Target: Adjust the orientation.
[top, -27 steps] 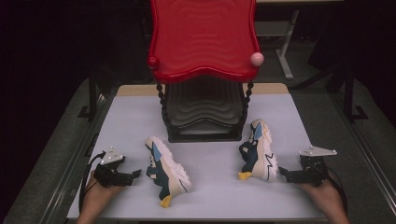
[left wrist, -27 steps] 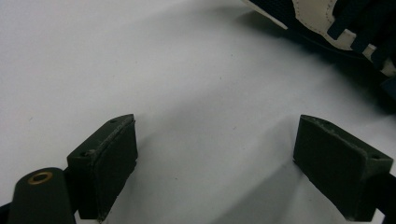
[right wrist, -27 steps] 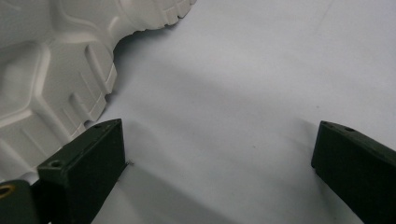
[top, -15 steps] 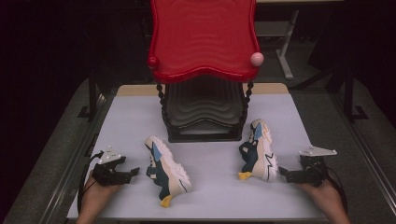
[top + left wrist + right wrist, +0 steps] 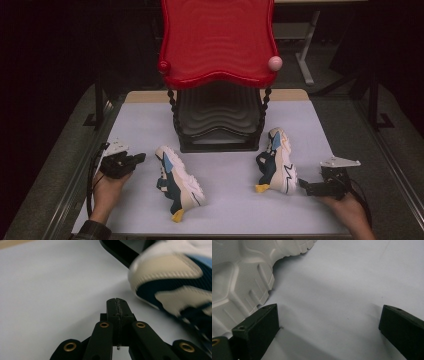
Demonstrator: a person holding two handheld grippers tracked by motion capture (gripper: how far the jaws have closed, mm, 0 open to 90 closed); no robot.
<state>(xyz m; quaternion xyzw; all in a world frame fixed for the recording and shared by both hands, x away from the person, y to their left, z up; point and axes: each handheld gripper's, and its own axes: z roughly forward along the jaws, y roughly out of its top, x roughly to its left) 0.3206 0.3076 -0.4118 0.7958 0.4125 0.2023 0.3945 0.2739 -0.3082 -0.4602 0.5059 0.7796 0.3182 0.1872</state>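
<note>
Sneakers, pair: left sneaker (image 5: 179,185), right sneaker (image 5: 276,161). Probably light, soft uppers, stiff soles; grip at collar. Left gripper (image 5: 134,159) jaws together, right gripper (image 5: 306,186) jaws apart, both empty.

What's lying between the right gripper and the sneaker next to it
Nothing. In the right gripper view, bare table runs from the open right gripper to the sneaker's sole. The high view shows the same short bare gap.

No legible text or labels
</note>
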